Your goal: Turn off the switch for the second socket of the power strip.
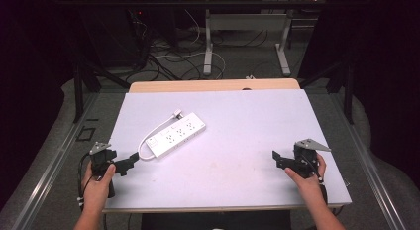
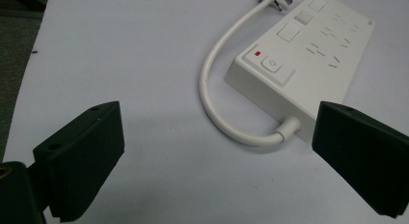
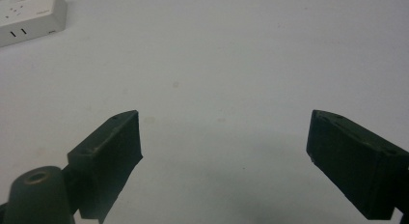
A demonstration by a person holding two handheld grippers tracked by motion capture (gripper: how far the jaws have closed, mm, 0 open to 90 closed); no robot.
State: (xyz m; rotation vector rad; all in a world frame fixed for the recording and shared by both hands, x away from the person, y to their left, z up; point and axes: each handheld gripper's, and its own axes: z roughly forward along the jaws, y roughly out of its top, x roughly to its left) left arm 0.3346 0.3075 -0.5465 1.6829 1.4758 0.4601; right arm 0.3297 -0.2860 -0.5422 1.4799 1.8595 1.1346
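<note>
Strip [image 1: 177, 136] lies at ten o'clock of counter [image 1: 247, 141] centre, untouched, its cord [image 2: 217, 108] looping toward the left gripper [image 2: 217, 151], jaws wide and empty, the right gripper [image 3: 224, 151] likewise gaping at four o'clock; judging approach, next comes closing on the cord.

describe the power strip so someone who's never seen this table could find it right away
On the pale grey table, look left of centre, just ahead of the left gripper. The power strip lies flat there at a slant, a white bar with a short looped cord. It is the sole loose item on the table.
</note>
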